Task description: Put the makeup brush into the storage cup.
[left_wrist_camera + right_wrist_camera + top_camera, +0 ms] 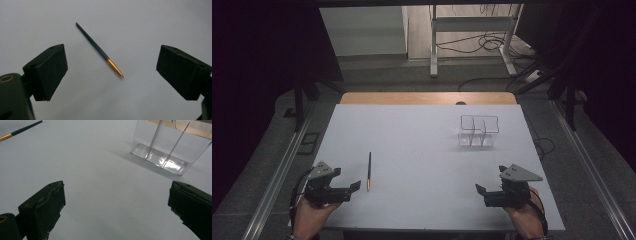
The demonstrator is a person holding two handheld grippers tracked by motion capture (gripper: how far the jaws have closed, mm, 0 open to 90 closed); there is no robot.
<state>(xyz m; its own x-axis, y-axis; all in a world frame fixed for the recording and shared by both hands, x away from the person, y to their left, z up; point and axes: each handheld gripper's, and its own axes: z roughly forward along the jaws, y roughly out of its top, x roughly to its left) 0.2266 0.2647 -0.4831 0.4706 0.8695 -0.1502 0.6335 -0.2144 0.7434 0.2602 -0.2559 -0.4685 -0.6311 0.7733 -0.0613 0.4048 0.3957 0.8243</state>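
A slim dark pen (369, 171) with a gold tapered end lies on the white table (412, 150), left of centre, gold end toward the near edge. My left gripper (346, 180) rests just left of it, open and empty. In the left gripper view the pen (96, 46) lies slantwise on the table ahead of the wide-open gripper (113, 53), untouched. A clear divided box (479, 131) stands upright at the right back. My right gripper (491, 180) sits near the front right edge, open and empty. The right gripper view has the open gripper (116, 192), the box (172, 145) and the pen (21, 130).
The white table top ends at a wooden strip (427, 98) at the back. Metal rails (277, 175) run along both sides of the table. A white frame stand (472, 35) and cables (492, 45) are on the floor beyond.
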